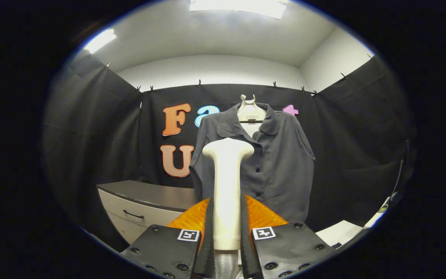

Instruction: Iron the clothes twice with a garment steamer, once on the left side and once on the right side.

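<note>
Squarely between the fingers of the gripper (pixel 227 248) — garment steamer (pixel 227 186), pale handle upright, both fingers pressed against its sides, jaws narrowed to the width of the handle. Flared head up top, level with the chest of the shirt (pixel 273 166) and overlapping its left front panel in the view; touching the cloth or just short of it — cannot tell. Dark grey, short-sleeved, buttoned down the front, collar spread, hung on a pale hanger (pixel 251 110) against the black cloth wall. Off to the left, beside the shirt's hem, a cabinet (pixel 138 209) with dark top and a light drawer with dark handle.
</note>
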